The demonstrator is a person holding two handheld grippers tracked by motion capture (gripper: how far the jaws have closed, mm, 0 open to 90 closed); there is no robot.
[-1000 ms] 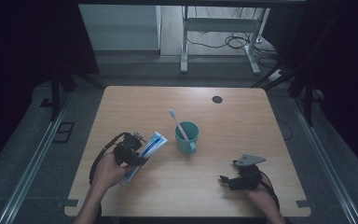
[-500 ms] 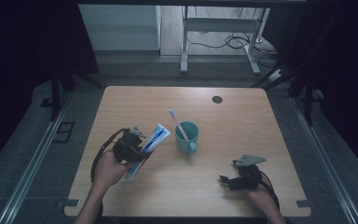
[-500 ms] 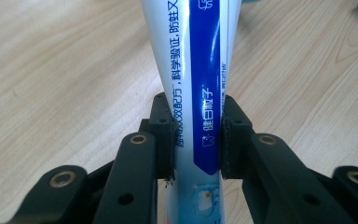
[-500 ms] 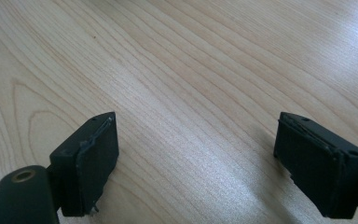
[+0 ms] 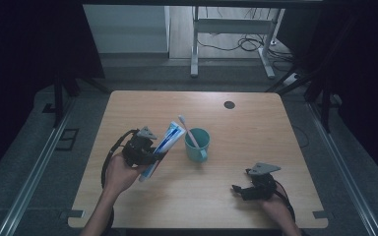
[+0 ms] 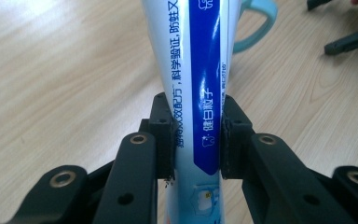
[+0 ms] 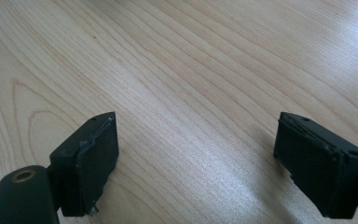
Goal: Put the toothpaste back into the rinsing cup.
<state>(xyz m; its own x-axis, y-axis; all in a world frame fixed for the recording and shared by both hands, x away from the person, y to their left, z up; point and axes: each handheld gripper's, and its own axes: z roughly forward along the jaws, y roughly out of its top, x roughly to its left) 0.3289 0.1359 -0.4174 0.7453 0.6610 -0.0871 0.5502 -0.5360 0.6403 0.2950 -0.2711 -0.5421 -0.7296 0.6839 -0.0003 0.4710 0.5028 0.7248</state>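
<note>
Table [image 7: 205, 70]: light wood-grain top, smooth, faint satin sheen. Toothpaste tube [image 6: 200, 70]: glossy plastic, white and blue, printed lettering, highlights along its length. Mug [image 5: 197, 143]: teal, smooth, plastic-looking, matt in dim light. Left gripper [image 6: 197, 144]: matt black plastic, metal-looking rivets. Right gripper [image 7: 196, 154]: matt black, rough-edged pads.

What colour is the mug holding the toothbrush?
Teal, a light blue-green, seen best in the high view: mug, with the white toothbrush leaning in it.
</note>
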